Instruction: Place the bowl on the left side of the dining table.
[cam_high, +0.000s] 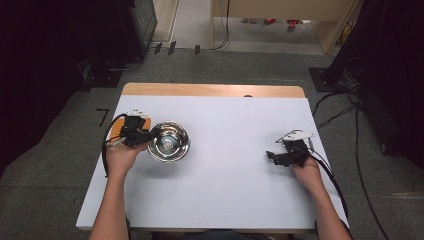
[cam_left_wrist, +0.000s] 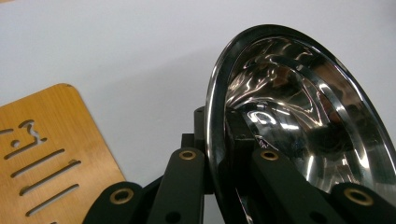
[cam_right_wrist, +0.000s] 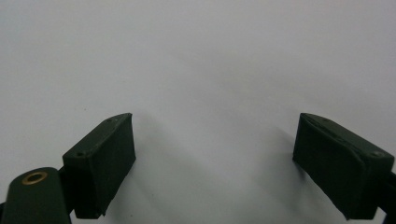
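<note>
White table (cam_high: 225, 190) is seen from above: a steel bowl (cam_high: 169, 141) is gripped by its rim in the left tongs (cam_high: 150, 134); well right of the bowl, the right tongs (cam_high: 272, 156) are held wide, empty.

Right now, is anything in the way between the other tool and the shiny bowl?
No, nothing visible. The left tool is already shut on the rim of the shiny bowl. Between the bowl and the open right tool lies bare white table.
</note>
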